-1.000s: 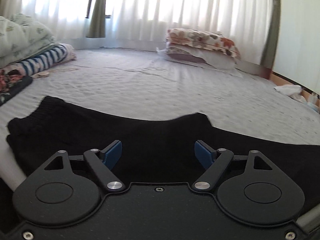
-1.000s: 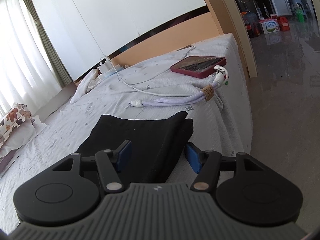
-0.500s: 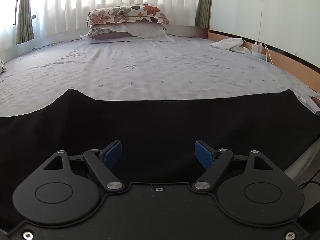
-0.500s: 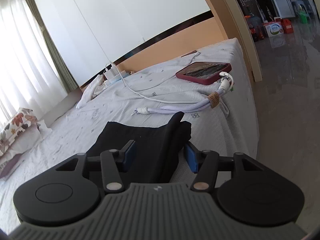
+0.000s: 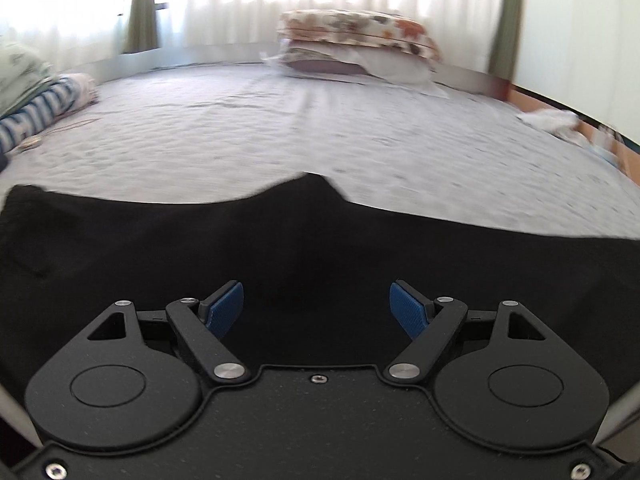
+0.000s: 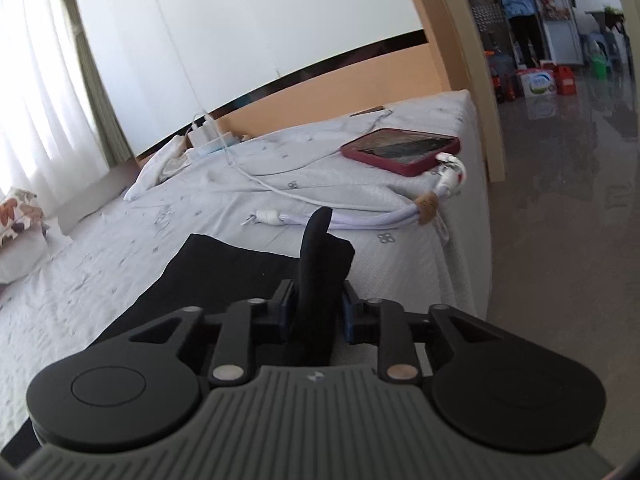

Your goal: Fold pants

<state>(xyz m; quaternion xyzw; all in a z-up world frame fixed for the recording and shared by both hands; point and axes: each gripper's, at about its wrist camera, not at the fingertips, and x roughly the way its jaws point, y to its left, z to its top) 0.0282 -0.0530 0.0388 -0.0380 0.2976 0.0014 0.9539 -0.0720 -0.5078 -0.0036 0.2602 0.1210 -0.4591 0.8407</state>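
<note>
Black pants lie flat along the near edge of the bed, filling the lower half of the left wrist view. My left gripper hovers just over them, open, with its blue pads wide apart and nothing pinched. In the right wrist view the leg end of the pants lies near the bed's corner. My right gripper is closing its jaws on that end. The pads press a bunched fold of black fabric that stands up between them.
A red-cased phone and a white charging cable lie on the sheet just past the pants' end. Stacked pillows sit at the far side, striped bedding far left. A person stands in the far room. The bed edge drops to the floor at right.
The right jaws have closed from wide apart onto the pants' end, and the fabric now stands bunched between them. The left view swung right along the pants, then back left.
</note>
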